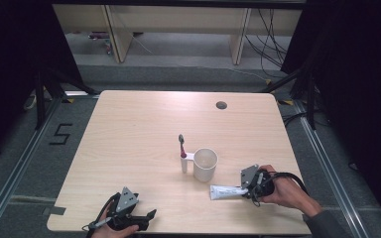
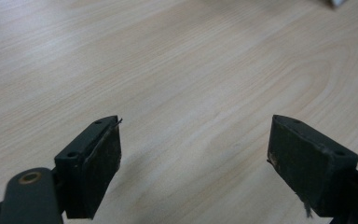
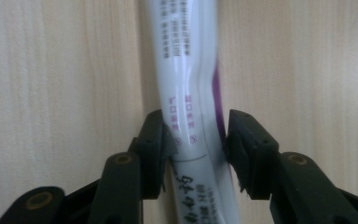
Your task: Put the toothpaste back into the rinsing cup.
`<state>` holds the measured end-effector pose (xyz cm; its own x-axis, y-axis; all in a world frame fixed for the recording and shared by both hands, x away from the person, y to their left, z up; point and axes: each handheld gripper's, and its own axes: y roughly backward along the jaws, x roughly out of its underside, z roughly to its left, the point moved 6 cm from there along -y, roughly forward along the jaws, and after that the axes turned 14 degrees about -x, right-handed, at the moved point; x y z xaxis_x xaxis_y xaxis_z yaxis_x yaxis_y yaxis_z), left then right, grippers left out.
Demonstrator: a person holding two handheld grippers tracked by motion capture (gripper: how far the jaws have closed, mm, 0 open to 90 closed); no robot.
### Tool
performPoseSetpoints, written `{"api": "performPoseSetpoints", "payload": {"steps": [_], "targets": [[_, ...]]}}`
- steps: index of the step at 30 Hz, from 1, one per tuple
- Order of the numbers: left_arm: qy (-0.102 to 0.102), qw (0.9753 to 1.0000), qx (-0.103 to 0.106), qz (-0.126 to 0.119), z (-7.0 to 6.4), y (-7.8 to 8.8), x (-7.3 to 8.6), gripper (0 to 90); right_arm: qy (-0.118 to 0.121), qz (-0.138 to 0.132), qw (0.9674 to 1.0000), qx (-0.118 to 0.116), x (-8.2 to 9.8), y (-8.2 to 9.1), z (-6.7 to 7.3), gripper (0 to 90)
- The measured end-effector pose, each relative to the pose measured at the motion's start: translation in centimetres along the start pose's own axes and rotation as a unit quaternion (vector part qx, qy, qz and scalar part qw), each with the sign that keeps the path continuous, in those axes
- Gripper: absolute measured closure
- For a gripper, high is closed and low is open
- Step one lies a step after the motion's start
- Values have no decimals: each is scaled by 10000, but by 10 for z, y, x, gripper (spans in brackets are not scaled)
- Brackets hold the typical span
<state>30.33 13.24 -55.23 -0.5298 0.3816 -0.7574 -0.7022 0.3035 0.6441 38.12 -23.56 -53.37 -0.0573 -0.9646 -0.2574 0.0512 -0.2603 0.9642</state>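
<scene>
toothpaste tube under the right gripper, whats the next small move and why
Probably a gentle lift. The right gripper has its jaws closed in against both sides of the toothpaste tube, which lies flat on the table beside the cup. The pads appear to press it, so raising it slightly would confirm the grip. The left gripper rests open, holding nothing.

In the right gripper view, the toothpaste tube (image 3: 186, 84) runs off both the top and bottom edges, so neither end shows, and its small print is too blurred to read; the jaws cover its flanks where they meet it. In the high view, the right gripper (image 1: 245, 191) hides the near end of the tube, and the left gripper (image 1: 144, 220) and the hand holding it are cut by the bottom edge. The toothbrush (image 1: 181, 147) stands too small for its bristles to be made out.
</scene>
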Motion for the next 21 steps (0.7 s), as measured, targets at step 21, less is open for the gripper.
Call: {"api": "performPoseSetpoints", "payload": {"steps": [21], "targets": [[-64,10000,4,35,-3,-1,0,169,-205,447,9987,-118,-5,6,-3,740]]}}
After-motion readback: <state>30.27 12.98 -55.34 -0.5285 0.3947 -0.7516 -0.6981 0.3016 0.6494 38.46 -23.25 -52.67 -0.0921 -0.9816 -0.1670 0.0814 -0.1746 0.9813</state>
